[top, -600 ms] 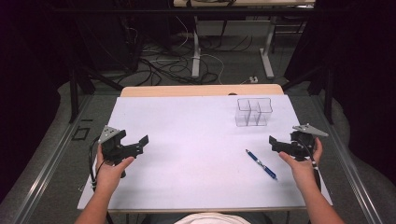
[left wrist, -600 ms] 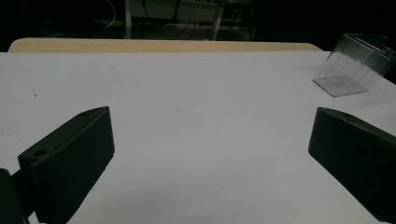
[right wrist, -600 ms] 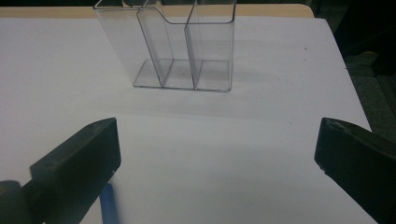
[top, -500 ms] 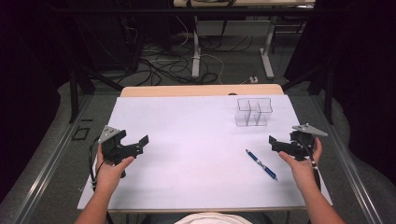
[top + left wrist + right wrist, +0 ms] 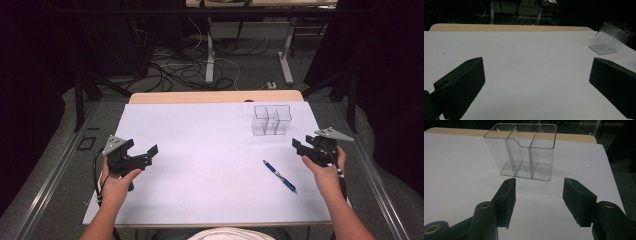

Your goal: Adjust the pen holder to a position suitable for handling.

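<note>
Little differs from the frames a half second ago: both hands, the pen and the organizer sit where they did, and no shift shows in either hand-held gripper.

In the high view the left hand-held gripper [image 5: 142,150] hangs over the left part of the white surface [image 5: 210,150], held in the left hand [image 5: 117,182], its jaws pointing toward the middle. The left gripper view shows those jaws spread wide with nothing between them, bare surface ahead and the organizer [image 5: 610,38] far off at upper right.

The right hand-held gripper [image 5: 299,146] sits at the right edge of the surface in the right hand [image 5: 325,172], a grey plate on top. In the right gripper view its jaws stand open and empty, aimed at the clear organizer [image 5: 524,152], which stands upright just beyond the jaw tips, apart from them, its three compartments empty.

The blue pen [image 5: 280,176] lies flat on the surface, near the right hand-held gripper and in front of the organizer [image 5: 271,120], touching neither.
</note>
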